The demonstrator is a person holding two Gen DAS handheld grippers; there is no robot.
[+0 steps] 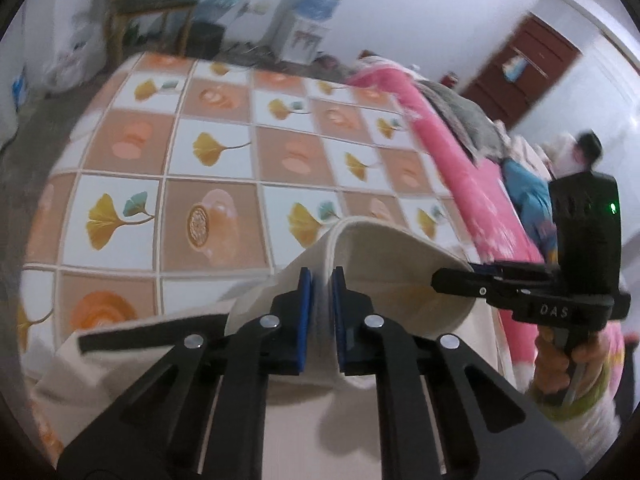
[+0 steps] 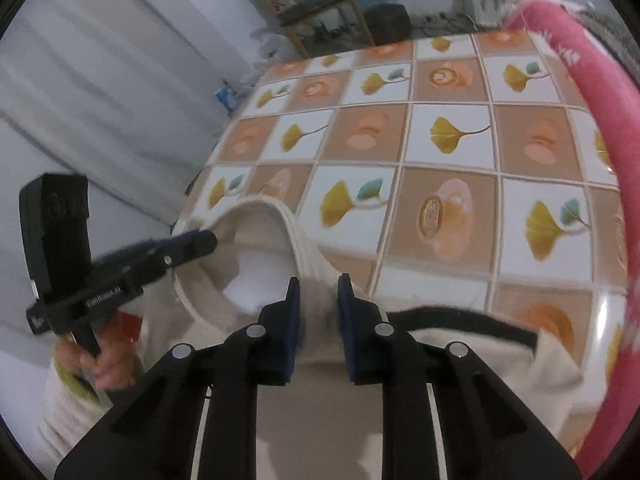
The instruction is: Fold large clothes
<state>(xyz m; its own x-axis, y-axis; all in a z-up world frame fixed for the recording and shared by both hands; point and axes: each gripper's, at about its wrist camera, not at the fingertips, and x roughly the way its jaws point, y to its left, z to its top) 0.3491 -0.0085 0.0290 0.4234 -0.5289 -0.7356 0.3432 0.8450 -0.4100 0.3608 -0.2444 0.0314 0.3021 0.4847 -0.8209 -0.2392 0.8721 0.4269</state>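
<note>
Bed [image 1: 208, 152] with tiled-pattern sheet lay ahead of both tongs. Left tongs [image 1: 320, 284] and right tongs [image 2: 318, 292] each pinched the cream garment [image 1: 384, 256] at its collar; soft, floppy, likely light.

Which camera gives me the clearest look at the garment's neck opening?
Right wrist: the cream garment's neck opening gapes toward the camera, rim visible all round between both grippers. Left wrist shows the neck opening only edge-on, as a raised fold of collar.
</note>
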